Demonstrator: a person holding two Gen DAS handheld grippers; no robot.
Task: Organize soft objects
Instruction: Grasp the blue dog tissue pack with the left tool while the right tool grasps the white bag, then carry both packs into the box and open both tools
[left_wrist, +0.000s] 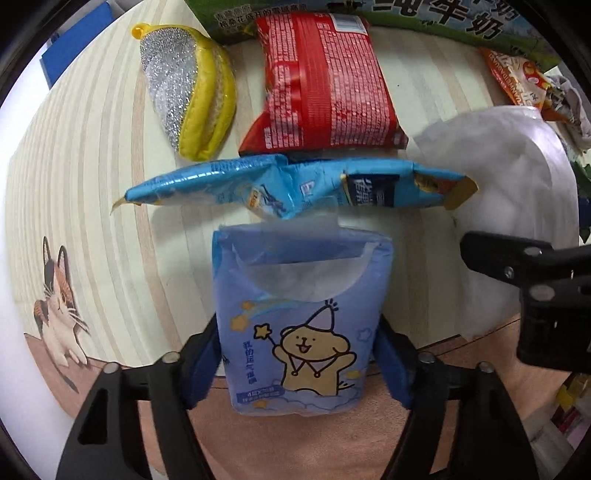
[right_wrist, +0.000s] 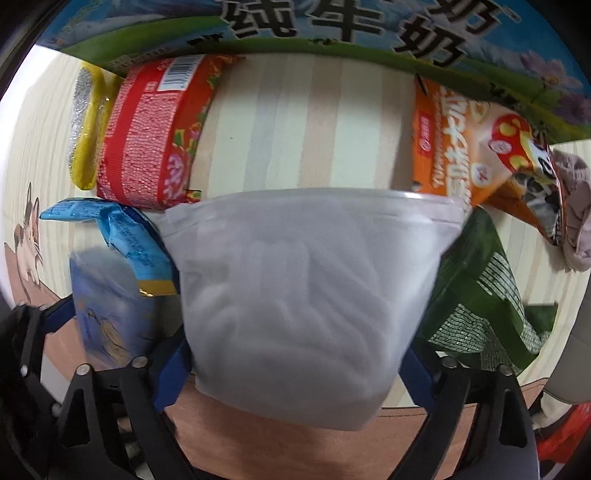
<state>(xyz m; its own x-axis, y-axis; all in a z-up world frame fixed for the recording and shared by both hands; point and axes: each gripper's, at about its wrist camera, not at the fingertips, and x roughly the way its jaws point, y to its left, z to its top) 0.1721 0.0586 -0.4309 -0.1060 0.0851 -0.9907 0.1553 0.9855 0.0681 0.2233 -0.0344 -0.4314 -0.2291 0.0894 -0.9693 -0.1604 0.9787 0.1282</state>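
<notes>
My left gripper (left_wrist: 301, 354) is shut on a blue tissue pack with a cartoon bear (left_wrist: 301, 321), held above the near edge of the table. My right gripper (right_wrist: 295, 354) is shut on a white translucent pouch of cotton pads (right_wrist: 303, 291); that pouch also shows in the left wrist view (left_wrist: 513, 206). The tissue pack also shows in the right wrist view (right_wrist: 110, 314). A blue snack packet (left_wrist: 295, 184) lies just beyond the tissue pack. A red snack bag (left_wrist: 325, 85) and a yellow-and-silver scouring sponge (left_wrist: 192, 88) lie farther back.
The round striped table (left_wrist: 92, 184) has a cat picture (left_wrist: 59, 306) at its left. A green milk carton box (right_wrist: 332, 33) stands along the back. An orange snack bag (right_wrist: 465, 136), a green packet (right_wrist: 484, 291) and a grey cloth (right_wrist: 576, 206) lie at the right.
</notes>
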